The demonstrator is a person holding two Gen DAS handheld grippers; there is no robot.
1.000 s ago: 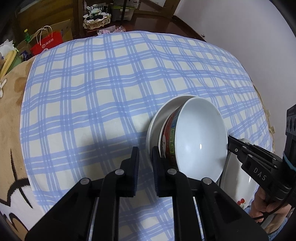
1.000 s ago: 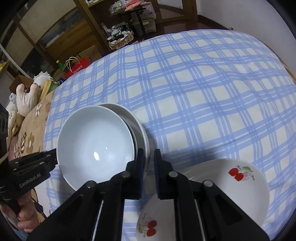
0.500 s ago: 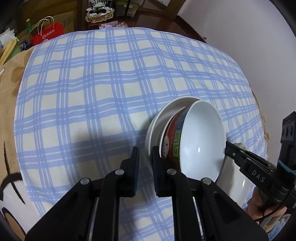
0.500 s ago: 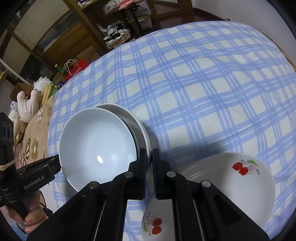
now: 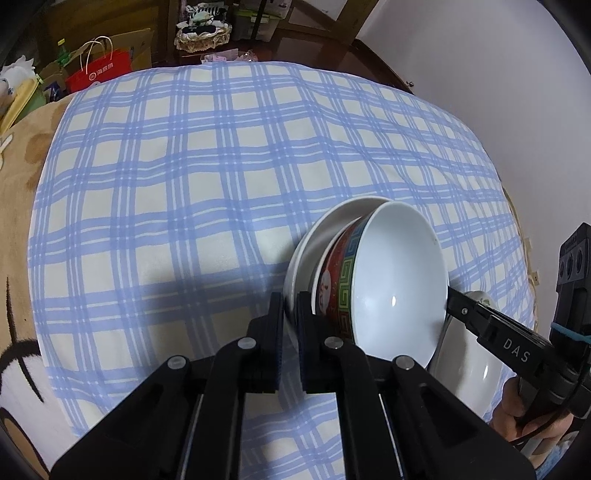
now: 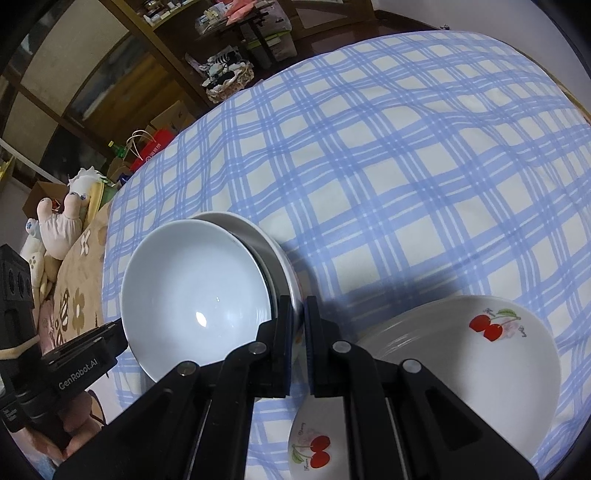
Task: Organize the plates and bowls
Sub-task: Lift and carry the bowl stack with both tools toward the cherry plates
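Over a blue-and-cream checked cloth [image 5: 207, 177], a white plate [image 5: 317, 236] is being gripped at opposite edges by both grippers; its rim is being pinched between the nearly closed fingers of the left gripper [image 5: 290, 325], and in the right wrist view the same rim is being clamped between the pads of the right gripper [image 6: 298, 332] — both sets of jaws are being kept almost together on that thin edge. A white bowl with a red patterned outside [image 5: 395, 280] is being carried in the plate, tilted, with its white inside facing the cameras; whether the bowl itself is being touched by either gripper cannot be told. Just beside the right gripper, two cherry-printed dishes are being seen on the cloth — a large cherry bowl [image 6: 491, 354] and a smaller cherry dish [image 6: 317, 446] partly hidden beneath the gripper's frame. At the cloth's far edge, a red paper bag [image 5: 99, 72] and a basket [image 5: 201, 35] are being shown on the floor; a plush toy [image 6: 61, 221] is lying to the left.
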